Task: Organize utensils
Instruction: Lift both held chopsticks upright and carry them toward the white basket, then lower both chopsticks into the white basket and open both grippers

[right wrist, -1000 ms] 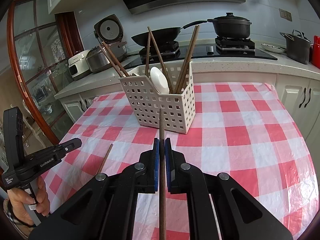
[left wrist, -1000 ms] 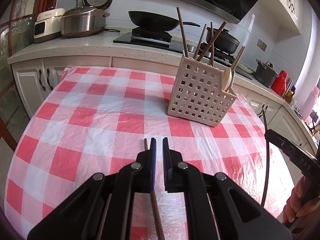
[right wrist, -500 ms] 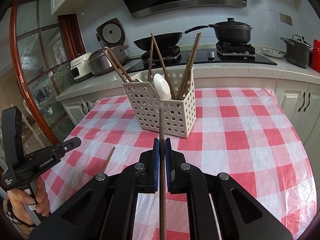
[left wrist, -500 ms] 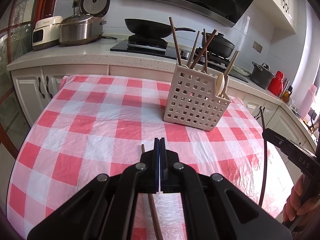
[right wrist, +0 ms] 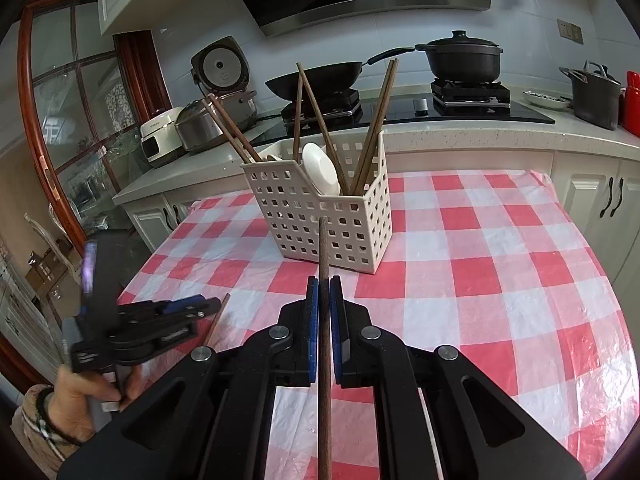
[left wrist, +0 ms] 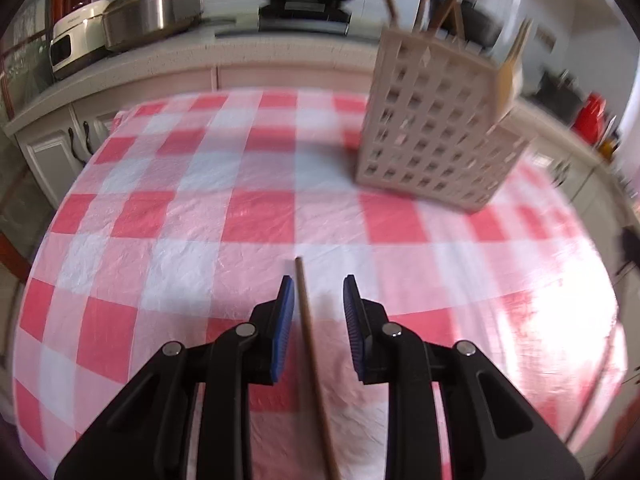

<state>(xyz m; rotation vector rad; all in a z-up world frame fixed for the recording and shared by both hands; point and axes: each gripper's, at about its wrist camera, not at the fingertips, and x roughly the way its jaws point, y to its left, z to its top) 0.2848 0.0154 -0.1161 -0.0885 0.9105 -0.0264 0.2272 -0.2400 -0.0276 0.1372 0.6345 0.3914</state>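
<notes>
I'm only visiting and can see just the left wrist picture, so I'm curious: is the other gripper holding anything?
Observer: Yes. The right gripper is shut on a dark wooden chopstick whose tip points toward the basket.
Operator: The basket is blurred for me. What's in it?
Observer: The white utensil basket holds several chopsticks standing at angles, plus a white spoon.
</notes>
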